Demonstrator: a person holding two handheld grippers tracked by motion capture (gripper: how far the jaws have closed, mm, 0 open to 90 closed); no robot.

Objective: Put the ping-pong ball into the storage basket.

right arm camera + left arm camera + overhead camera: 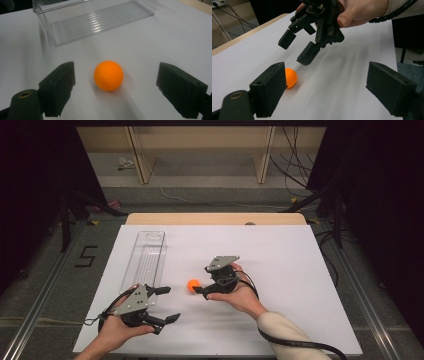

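From above, your right tongs (199,289) sit just beside the orange ball (193,285) on the white worktop (280,270); a clear plastic tray (145,257) lies beyond your left tongs (167,304). In both gripper views, each pair gapes wide, empty.

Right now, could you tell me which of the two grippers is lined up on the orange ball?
The right gripper: the ball sits between its open jaws. The left gripper is off to the side.
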